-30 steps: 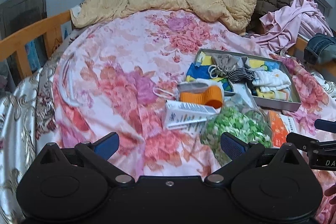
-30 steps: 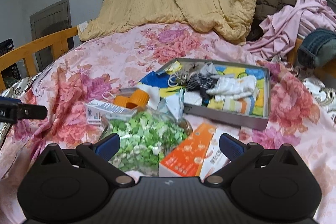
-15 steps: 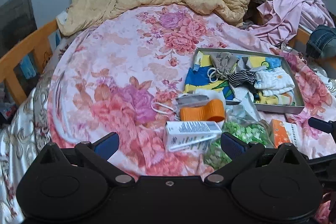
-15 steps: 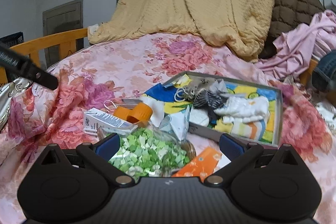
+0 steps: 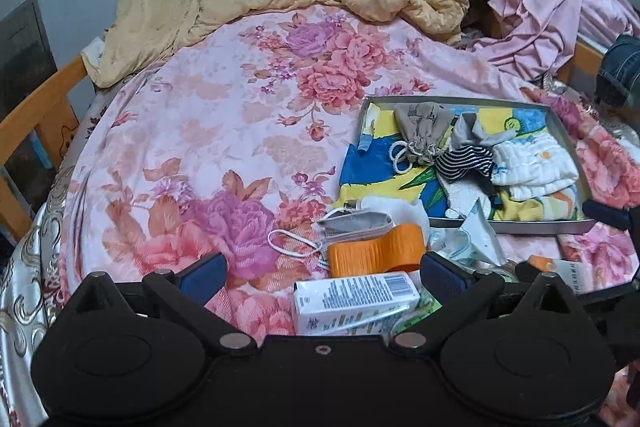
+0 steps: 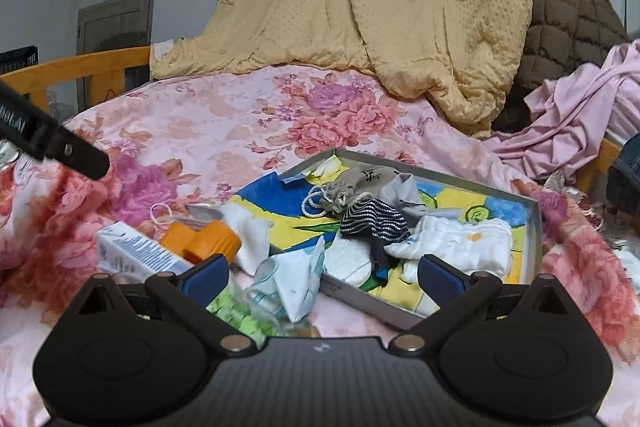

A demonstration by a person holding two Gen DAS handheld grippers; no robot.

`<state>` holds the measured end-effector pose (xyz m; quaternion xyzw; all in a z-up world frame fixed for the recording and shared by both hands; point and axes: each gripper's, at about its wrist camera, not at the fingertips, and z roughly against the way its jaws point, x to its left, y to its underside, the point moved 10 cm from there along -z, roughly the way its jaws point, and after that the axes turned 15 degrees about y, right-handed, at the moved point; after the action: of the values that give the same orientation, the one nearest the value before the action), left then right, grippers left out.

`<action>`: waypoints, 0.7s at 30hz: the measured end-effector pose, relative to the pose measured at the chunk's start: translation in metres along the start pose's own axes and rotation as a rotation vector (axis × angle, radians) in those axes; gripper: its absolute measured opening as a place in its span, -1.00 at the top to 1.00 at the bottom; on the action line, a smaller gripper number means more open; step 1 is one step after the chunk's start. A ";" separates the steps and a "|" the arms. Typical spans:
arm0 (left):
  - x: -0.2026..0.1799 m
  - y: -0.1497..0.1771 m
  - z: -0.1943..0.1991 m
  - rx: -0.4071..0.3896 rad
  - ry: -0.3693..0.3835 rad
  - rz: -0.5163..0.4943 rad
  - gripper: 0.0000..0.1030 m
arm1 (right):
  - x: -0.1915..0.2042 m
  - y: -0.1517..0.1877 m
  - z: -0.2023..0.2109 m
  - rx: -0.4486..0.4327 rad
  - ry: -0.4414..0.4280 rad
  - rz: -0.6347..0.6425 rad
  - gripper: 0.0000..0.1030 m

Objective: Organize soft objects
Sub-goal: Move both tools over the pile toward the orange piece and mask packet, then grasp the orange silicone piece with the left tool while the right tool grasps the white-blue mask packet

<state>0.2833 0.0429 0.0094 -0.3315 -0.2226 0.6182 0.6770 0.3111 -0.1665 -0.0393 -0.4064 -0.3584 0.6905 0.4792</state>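
Left wrist view: the left tool (image 5: 322,273) is held with its blue pads wide apart and nothing gripped, above the flowered bedspread (image 5: 208,131). Between the pads lie a white carton (image 5: 354,301), partly cut off by the tool body, and an orange ribbed roll (image 5: 376,250); a grey face mask (image 5: 356,223) with white loops is seen just behind the roll. A bag of green pieces (image 5: 424,307) is almost wholly hidden here, only a sliver showing beside the carton. An orange box (image 5: 560,267) at the right is half covered by the tool's arm.

From the right wrist view the right tool (image 6: 324,275) is likewise seen spread open and empty. The grey tray (image 6: 536,227) lies on the bed, its near corner hidden behind the right pad. Inside it, on a blue and yellow patterned cloth (image 6: 280,195), the soft things are gathered: a beige drawstring pouch (image 6: 352,187), a striped sock (image 6: 374,219) and a folded white cloth (image 6: 460,243). A crumpled white wrapper (image 6: 296,279) lies just outside the tray, touching its near edge. The bag of green pieces (image 6: 236,315) is shown more fully here, though blurred.

Behind, a yellow quilt (image 6: 380,7), a brown quilted cover (image 6: 568,15) and pink clothing (image 6: 572,123) are heaped. A dark bar (image 6: 48,139), part of the left tool, juts in at the left edge.
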 end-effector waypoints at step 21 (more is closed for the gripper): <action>-0.013 -0.015 -0.110 0.138 0.014 -0.064 -0.98 | -0.014 0.018 -0.059 0.276 -0.092 -0.274 -0.96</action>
<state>0.3696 0.0107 -0.0532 -0.2811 -0.1852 0.6079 0.7192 0.3608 -0.1783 -0.0771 -0.2523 -0.3337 0.6794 0.6028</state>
